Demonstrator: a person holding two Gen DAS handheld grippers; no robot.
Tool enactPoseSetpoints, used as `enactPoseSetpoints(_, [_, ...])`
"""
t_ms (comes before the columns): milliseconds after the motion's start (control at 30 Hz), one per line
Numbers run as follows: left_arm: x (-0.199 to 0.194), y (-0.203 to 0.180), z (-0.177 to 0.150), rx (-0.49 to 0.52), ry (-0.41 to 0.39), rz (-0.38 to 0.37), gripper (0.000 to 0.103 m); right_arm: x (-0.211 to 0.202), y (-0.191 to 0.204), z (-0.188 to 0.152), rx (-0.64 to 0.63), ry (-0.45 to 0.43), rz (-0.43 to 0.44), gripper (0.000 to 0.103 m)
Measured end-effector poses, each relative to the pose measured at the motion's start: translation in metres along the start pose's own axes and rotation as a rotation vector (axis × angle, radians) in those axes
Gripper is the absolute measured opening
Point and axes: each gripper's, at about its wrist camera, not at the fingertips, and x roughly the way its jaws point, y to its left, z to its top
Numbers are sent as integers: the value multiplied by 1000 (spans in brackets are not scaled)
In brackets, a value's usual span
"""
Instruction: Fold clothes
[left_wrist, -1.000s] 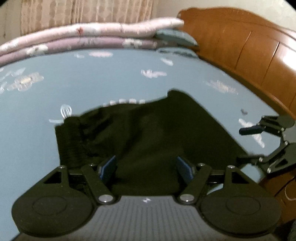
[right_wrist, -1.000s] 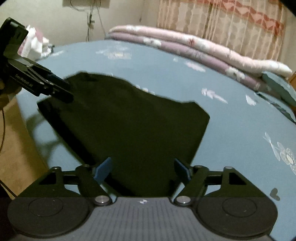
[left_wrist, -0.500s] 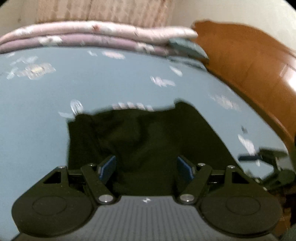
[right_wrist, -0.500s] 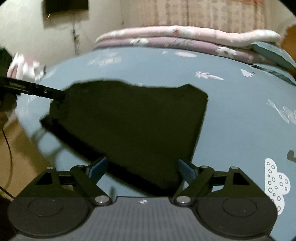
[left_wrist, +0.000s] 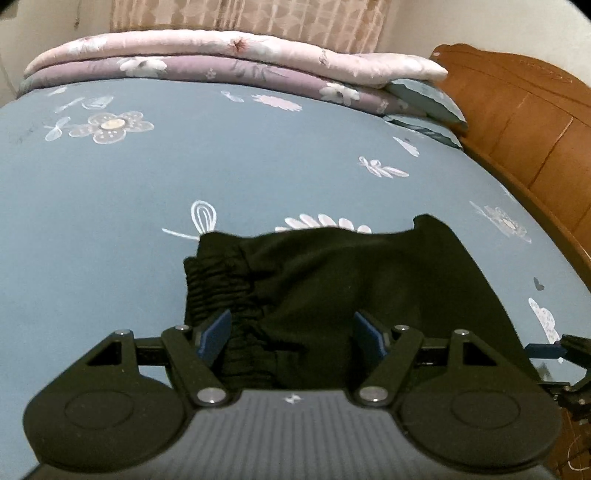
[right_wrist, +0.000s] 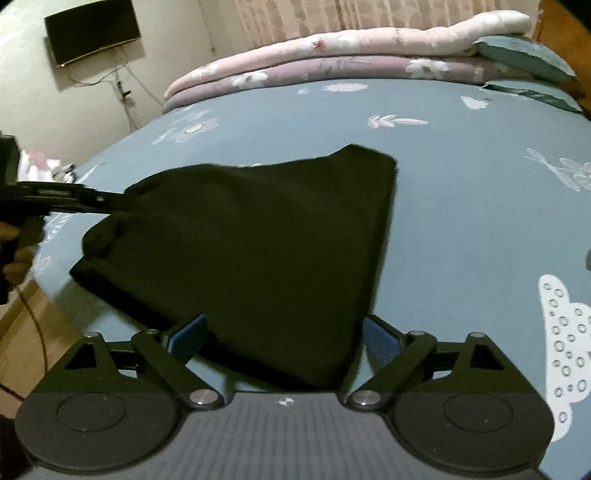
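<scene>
Right wrist view: right gripper (right_wrist: 282, 338), just opening wide, straddles black shorts (right_wrist: 258, 236) near the bed's (right_wrist: 461, 221) edge; left gripper (left_wrist: 291, 330) spread, pinching nothing.

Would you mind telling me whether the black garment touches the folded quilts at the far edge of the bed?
Apart: the right wrist view shows bare blue sheet between the black garment and the folded quilts.

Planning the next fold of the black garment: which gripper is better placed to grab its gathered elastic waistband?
Left. The left gripper is open right over the gathered waistband of the black garment; the right gripper, jaws just widened, faces the smooth end.
</scene>
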Motion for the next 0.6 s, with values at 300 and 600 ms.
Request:
enactPoseSetpoints(300, [0,-11,-13,9,43,-55,74,15,2,0,43,30,56,98])
enactPoseSetpoints(600, [-25,-18,-6,19,7,-75,73,6,3,0,59,6,41,99])
